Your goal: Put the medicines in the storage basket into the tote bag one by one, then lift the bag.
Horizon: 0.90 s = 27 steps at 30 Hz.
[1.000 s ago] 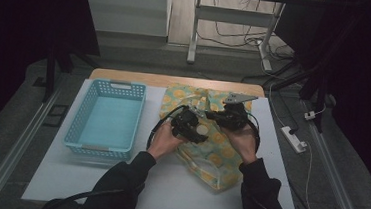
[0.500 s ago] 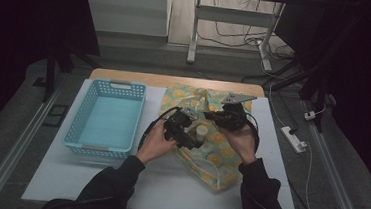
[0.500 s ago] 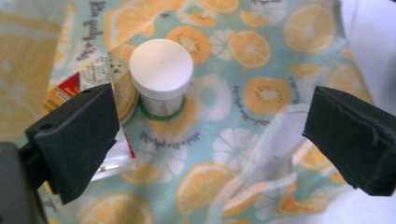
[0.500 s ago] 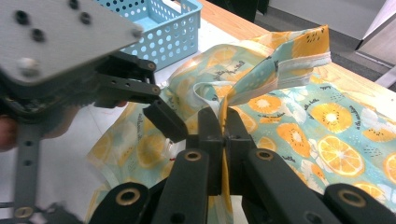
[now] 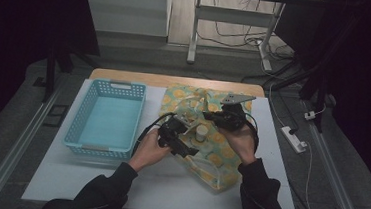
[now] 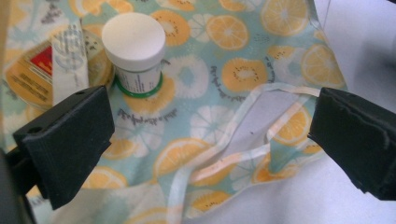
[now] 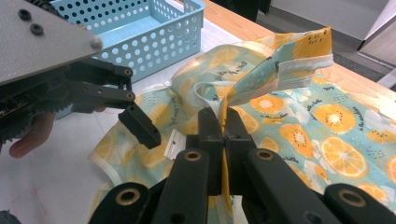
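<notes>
Pinching a fold of fruit-print cloth bag (image 7: 299, 116) between its closed jaws, the right gripper (image 7: 223, 140) lifts that fold off the white table (image 5: 117, 179). The left gripper (image 6: 210, 135) hovers with jaws spread wide and empty above the bag's white drawstring (image 6: 243, 135). Just beyond its left jaw stands a small white-capped jar (image 6: 135, 51) on the cloth, its label print too small to read. Beside the jar lies a flat orange-and-red packet (image 6: 32, 74); its writing is illegible. A blue perforated basket (image 5: 107, 121) sits left of the bag.
</notes>
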### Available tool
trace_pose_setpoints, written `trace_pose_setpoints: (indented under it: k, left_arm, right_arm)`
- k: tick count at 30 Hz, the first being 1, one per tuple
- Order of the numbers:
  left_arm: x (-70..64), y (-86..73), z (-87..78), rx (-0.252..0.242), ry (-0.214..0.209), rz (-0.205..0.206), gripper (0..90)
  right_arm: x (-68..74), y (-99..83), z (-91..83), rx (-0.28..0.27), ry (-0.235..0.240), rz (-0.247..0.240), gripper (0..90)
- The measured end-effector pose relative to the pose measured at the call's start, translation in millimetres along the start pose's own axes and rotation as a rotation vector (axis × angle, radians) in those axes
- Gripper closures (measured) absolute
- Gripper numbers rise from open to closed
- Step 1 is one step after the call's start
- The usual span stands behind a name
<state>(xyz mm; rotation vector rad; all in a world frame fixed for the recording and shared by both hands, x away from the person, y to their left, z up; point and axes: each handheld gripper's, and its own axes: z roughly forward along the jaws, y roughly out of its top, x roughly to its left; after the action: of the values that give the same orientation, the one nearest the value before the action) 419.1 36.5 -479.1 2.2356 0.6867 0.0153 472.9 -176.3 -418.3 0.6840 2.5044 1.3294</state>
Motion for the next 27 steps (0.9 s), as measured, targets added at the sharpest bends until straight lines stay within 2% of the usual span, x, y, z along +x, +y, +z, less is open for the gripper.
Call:
trace_pose_setpoints:
  k: [9, 22, 27]
  left_arm:
    - [-3.7, -12.5, 4.2, 0.022, 0.008, 0.017, 0.0]
    - [8.1, -18.8, 18.9, 0.090, 0.049, -0.027, 3.1]
    - [10.3, -23.5, 27.2, 0.121, 0.047, -0.021, 3.6]
  right_arm:
    - [0.5, 0.0, 0.9, 0.005, 0.002, 0.000, 89.6]
    - [0.7, -0.4, 1.7, 0.008, 0.002, 0.000, 89.6]
    - [1.1, -0.2, 1.9, 0.008, 0.003, -0.003, 89.6]
